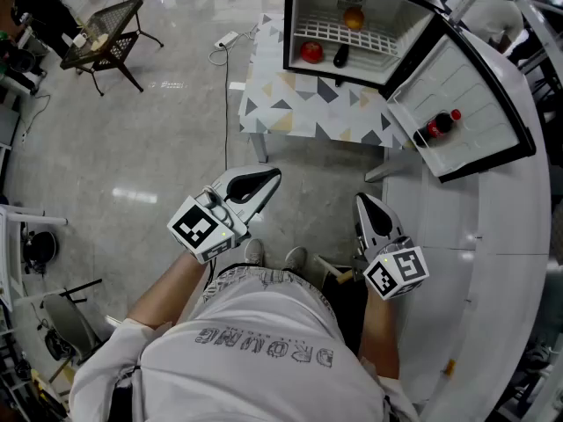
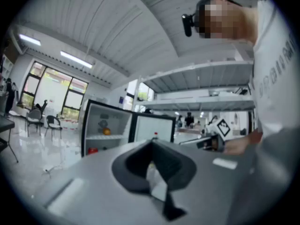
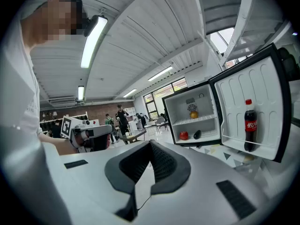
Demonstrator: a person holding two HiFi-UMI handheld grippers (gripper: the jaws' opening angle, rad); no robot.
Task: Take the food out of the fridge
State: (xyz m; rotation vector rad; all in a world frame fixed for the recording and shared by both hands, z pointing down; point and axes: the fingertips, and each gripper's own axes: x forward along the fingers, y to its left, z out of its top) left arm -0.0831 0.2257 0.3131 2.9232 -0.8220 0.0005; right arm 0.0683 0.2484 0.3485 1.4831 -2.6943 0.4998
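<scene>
In the head view, the person stands on the grey floor (image 1: pixel 132 148), well apart from the fridge (image 1: pixel 299 7). The fridge sits on a surface (image 1: pixel 299 112) with a triangle pattern, at the far side. Its door (image 1: pixel 475 104) is swung open to the right. An orange fruit (image 1: pixel 353 18) lies on the wire shelf (image 1: pixel 325 32). Below it, on the bottom of the fridge, a red fruit (image 1: pixel 311 52) lies just beside a dark food item (image 1: pixel 341 55). A cola bottle (image 1: pixel 440 124) rests in the door rack. The left gripper (image 1: pixel 273 176) and the right gripper (image 1: pixel 362 200) are both held near the body and point toward the fridge.

In the left gripper view, the jaws are clenched, tips together, with nothing between them. Far behind them the open fridge (image 2: pixel 105 125) shows the orange fruit (image 2: pixel 107 131) above and the red fruit (image 2: pixel 93 150) below. The right gripper appears at the right side.

In the right gripper view, the jaws are also clenched on nothing, with their tips meeting. The fridge (image 3: pixel 178 102) is far to the right, with the orange fruit (image 3: pixel 193 114) on the shelf and the red fruit (image 3: pixel 183 135) and the dark food item (image 3: pixel 197 134) under it. The cola bottle (image 3: pixel 251 125) stands upright in the door. All the food is inside the fridge, away from both grippers.
</scene>
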